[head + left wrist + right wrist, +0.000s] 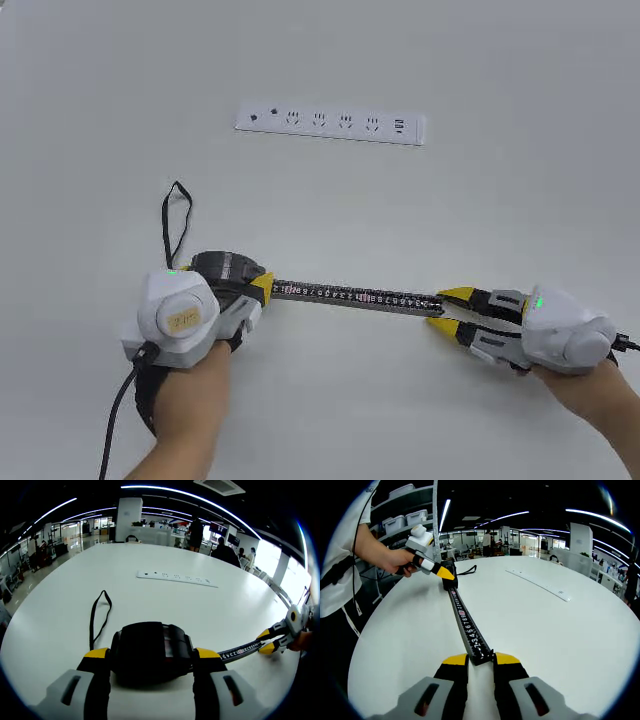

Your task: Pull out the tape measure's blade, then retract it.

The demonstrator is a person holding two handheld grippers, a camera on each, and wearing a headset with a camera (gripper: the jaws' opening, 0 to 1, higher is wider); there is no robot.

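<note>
A black strap [176, 215] lies looped on the white tabletop [480, 200] at the far left. Beside it, the left gripper [247, 290] has its yellow-tipped jaws clamped on the sides of the black tape measure [225, 268]. A yellowish sticker on that gripper's round back carries writing too blurred to read. The blade [355, 297] runs out flat along the tabletop to the right gripper [448, 310], whose narrow jaws pinch its end. In the right gripper view, the numerals nearest the jaws read 2 to 9. A white power strip [330, 121] lies well beyond the blade, with open surface between them. The tabletop's rounded edge shows in both gripper views, with wide room around the blade.
</note>
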